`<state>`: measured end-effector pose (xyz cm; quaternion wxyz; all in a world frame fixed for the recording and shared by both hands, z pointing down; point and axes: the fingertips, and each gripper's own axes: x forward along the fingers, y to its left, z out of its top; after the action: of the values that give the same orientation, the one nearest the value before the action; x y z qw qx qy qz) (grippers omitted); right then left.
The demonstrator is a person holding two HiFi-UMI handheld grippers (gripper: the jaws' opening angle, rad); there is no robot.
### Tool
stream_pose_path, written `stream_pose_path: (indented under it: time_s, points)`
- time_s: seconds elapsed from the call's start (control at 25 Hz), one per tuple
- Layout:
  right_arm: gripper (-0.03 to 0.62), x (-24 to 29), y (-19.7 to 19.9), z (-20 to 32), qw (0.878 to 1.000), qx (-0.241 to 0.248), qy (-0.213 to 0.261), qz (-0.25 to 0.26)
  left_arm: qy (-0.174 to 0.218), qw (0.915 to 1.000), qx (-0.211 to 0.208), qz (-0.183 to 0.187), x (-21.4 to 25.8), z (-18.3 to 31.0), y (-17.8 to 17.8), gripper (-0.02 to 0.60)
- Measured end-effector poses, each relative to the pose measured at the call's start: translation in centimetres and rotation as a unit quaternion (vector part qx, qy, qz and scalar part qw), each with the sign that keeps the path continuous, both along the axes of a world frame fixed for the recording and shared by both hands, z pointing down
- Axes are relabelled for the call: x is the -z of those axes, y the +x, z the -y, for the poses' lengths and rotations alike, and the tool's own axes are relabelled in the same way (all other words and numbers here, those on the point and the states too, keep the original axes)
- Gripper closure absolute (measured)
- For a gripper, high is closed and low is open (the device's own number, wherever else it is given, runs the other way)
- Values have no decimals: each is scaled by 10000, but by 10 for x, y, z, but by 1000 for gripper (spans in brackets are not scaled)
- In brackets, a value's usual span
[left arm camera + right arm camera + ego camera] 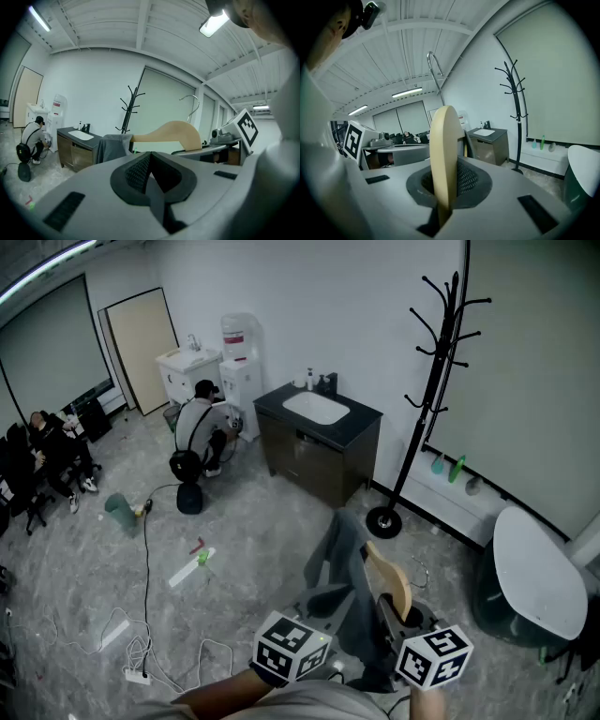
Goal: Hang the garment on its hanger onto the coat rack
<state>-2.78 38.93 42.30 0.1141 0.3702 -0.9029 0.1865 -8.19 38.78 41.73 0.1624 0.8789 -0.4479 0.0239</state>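
Note:
A grey garment (339, 573) hangs from one end of a wooden hanger (395, 583) held low in front of me. My right gripper (398, 611) is shut on the hanger (442, 150) near its middle, and the metal hook (435, 70) points up. In the left gripper view the garment (112, 146) covers the hanger's (171, 132) far arm. My left gripper (151, 174) is shut with nothing between its pads, just left of the garment (314, 615). The black coat rack (439, 371) stands by the far wall, well beyond both grippers.
A dark sink cabinet (319, 442) stands left of the rack's base (383, 521). A person (199, 432) crouches by a water dispenser (241, 362). A white round seat (534, 573) is at the right. Cables (141, 643) lie on the floor at the left.

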Motion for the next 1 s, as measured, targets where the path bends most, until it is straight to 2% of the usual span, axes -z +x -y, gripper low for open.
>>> stream_pose_path:
  time_s: [0.56, 1.0]
  points:
    - [580, 3, 11, 7, 10000, 49, 35, -20, 45, 10000, -34, 25, 0, 9, 16, 575]
    - [580, 4, 35, 19, 10000, 9, -31, 38, 6, 9999, -82, 74, -1, 21, 37, 577]
